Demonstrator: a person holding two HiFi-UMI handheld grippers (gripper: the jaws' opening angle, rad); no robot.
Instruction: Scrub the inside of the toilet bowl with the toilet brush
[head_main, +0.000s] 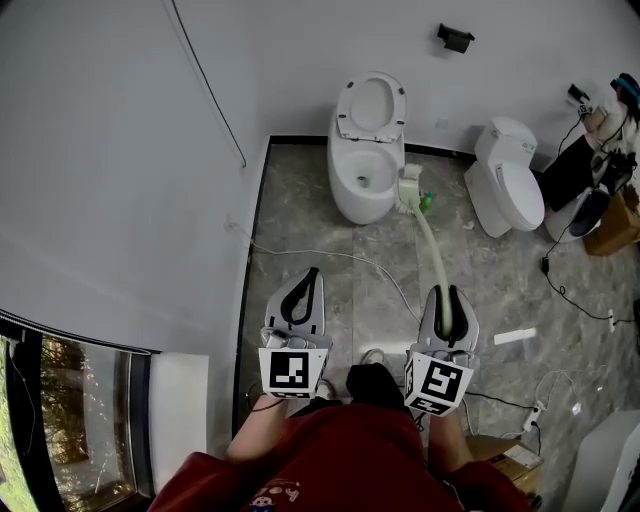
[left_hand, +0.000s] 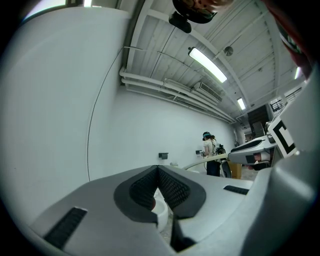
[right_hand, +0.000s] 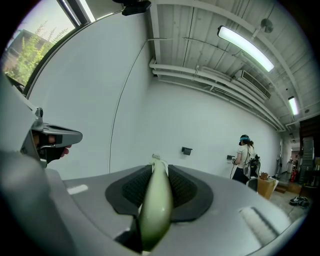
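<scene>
A white toilet (head_main: 365, 180) stands against the far wall with its lid (head_main: 372, 104) raised and the bowl open. My right gripper (head_main: 449, 301) is shut on the pale green handle of the toilet brush (head_main: 432, 246); the brush head (head_main: 409, 187) hangs just right of the bowl's rim, above the floor. In the right gripper view the handle (right_hand: 156, 205) runs forward between the pads. My left gripper (head_main: 303, 296) is shut and empty, held beside the right one, well short of the toilet. In the left gripper view its pads (left_hand: 172, 190) meet with nothing between them.
A second white toilet (head_main: 506, 182) with its lid down stands to the right. A green bottle (head_main: 426, 203) lies by the first toilet's base. Cables (head_main: 330, 256) cross the marble floor. A cardboard box (head_main: 614, 228) and clutter sit at far right. A person (right_hand: 244, 159) stands far off.
</scene>
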